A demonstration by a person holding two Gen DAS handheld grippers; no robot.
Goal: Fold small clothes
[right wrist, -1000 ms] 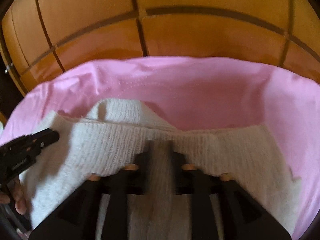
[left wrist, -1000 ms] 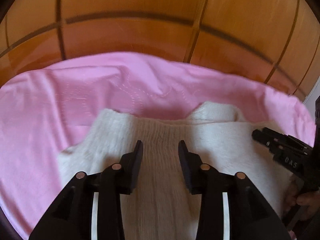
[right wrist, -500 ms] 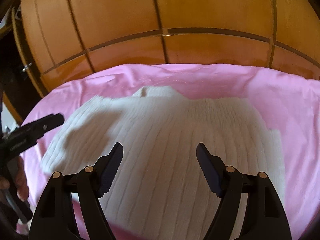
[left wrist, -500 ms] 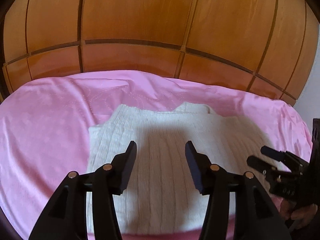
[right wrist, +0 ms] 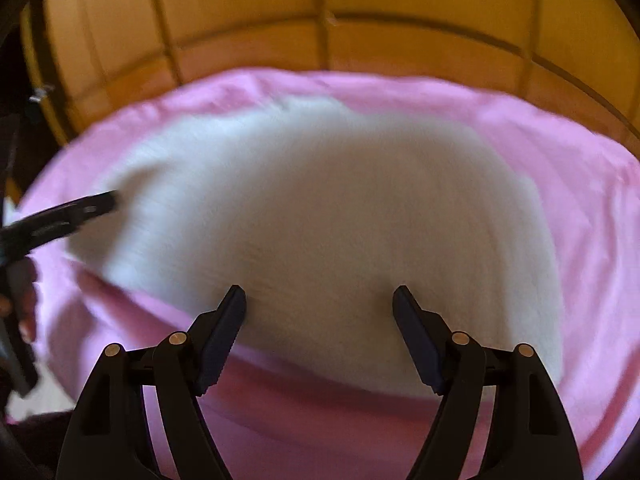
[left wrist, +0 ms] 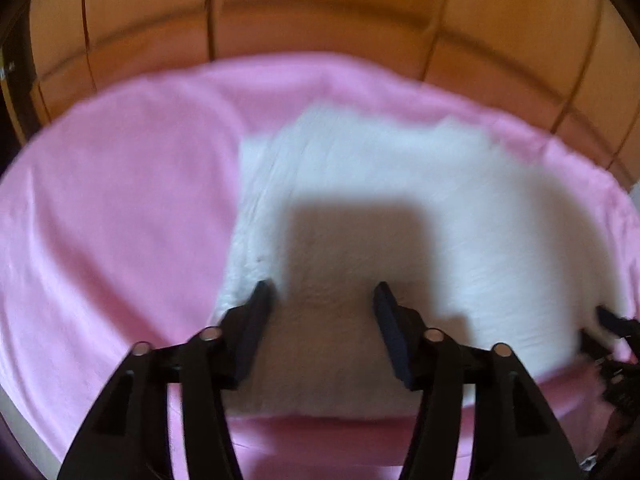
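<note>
A white knitted garment (left wrist: 360, 208) lies folded flat on a pink cloth (left wrist: 120, 200); it also shows in the right wrist view (right wrist: 320, 208). My left gripper (left wrist: 324, 296) is open and empty, held over the garment's near left part. My right gripper (right wrist: 319, 300) is open and empty, held over the garment's near edge. Each gripper shows at the edge of the other's view: the right one (left wrist: 608, 332) at the far right, the left one (right wrist: 72, 212) at the far left. Both views are blurred by motion.
The pink cloth (right wrist: 580, 184) covers the whole work surface. Behind it stands an orange wooden panelled wall (left wrist: 320, 12), also in the right wrist view (right wrist: 320, 8). A hand (right wrist: 16, 304) holds the left gripper.
A second ago the right gripper was shut on the garment; it let go and opened. Both grippers have pulled back toward me and the garment now lies flat.
</note>
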